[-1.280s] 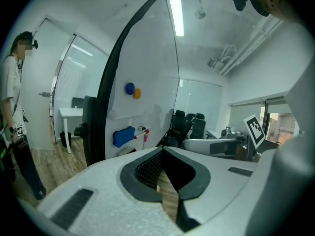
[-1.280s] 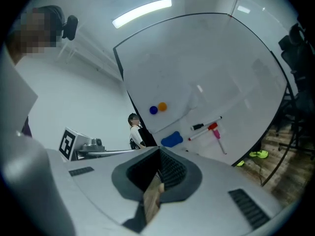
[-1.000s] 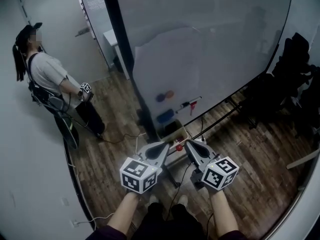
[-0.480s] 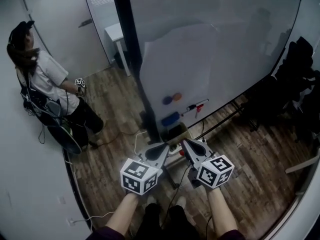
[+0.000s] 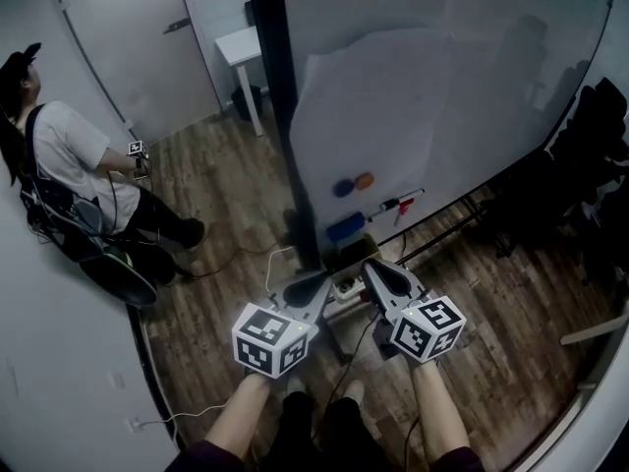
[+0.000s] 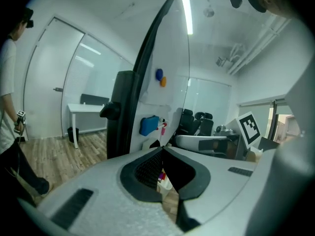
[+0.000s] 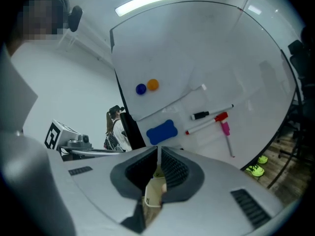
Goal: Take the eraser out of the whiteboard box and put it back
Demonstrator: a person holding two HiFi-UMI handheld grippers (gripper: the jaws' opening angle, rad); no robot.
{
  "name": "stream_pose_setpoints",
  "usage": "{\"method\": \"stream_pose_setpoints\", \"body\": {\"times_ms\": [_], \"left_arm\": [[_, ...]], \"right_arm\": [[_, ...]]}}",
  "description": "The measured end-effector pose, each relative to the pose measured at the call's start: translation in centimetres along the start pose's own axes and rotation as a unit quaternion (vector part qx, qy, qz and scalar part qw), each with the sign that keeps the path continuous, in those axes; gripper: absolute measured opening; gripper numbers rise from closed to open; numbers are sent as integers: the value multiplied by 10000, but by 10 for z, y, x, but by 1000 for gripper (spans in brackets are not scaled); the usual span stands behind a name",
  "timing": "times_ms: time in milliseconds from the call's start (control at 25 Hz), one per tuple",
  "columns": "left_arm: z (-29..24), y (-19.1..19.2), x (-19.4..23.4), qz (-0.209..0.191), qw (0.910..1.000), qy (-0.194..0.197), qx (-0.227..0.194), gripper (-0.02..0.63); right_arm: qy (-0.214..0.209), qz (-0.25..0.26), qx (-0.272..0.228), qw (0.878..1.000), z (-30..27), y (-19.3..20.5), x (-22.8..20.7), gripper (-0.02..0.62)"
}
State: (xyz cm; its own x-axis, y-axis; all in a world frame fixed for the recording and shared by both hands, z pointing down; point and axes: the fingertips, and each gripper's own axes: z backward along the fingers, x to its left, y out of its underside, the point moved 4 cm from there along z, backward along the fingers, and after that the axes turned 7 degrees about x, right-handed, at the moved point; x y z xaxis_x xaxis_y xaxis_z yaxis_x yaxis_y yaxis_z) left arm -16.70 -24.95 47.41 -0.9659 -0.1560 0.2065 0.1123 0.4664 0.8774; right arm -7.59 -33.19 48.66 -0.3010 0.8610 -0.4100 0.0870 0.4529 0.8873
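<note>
The blue eraser (image 5: 346,227) clings to the whiteboard (image 5: 442,96) low down, just above a small open whiteboard box (image 5: 352,255) at the board's foot. My left gripper (image 5: 320,282) and right gripper (image 5: 373,268) hover side by side short of the box, both shut and empty. In the left gripper view the shut left gripper (image 6: 162,149) points past the eraser (image 6: 149,125). Along the shut right gripper (image 7: 158,149) I see the eraser (image 7: 161,132) straight ahead and part of the box (image 7: 154,193) below the jaws.
Blue (image 7: 141,88) and orange (image 7: 153,84) magnets and several markers (image 7: 211,114) stick to the board. A person (image 5: 69,160) stands at the left. Dark office chairs (image 5: 590,155) crowd the right. A white table (image 5: 244,47) is behind the board's black post (image 5: 285,116). Cables lie on the wooden floor.
Both grippers have drifted a little forward and down toward the board's foot and stay shut. The person at the left has shifted position.
</note>
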Motion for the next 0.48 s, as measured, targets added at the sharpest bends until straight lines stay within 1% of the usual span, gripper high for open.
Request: {"method": "stream_pose_setpoints", "body": {"times_ms": [80, 160, 320, 480], "left_arm": [[0, -1, 0, 6, 10000, -2, -13, 5], [-1, -1, 0, 19, 10000, 1, -11, 5], [-5, 2, 2, 30, 10000, 16, 27, 5], [-7, 6, 3, 70, 10000, 22, 67, 5]], "right_arm": [[34, 8, 22, 10000, -3, 0, -5, 17], [62, 23, 112, 9999, -7, 1, -9, 59], [169, 128, 295, 9993, -17, 6, -16, 108], [187, 91, 467, 9987, -27, 11, -19, 183]]}}
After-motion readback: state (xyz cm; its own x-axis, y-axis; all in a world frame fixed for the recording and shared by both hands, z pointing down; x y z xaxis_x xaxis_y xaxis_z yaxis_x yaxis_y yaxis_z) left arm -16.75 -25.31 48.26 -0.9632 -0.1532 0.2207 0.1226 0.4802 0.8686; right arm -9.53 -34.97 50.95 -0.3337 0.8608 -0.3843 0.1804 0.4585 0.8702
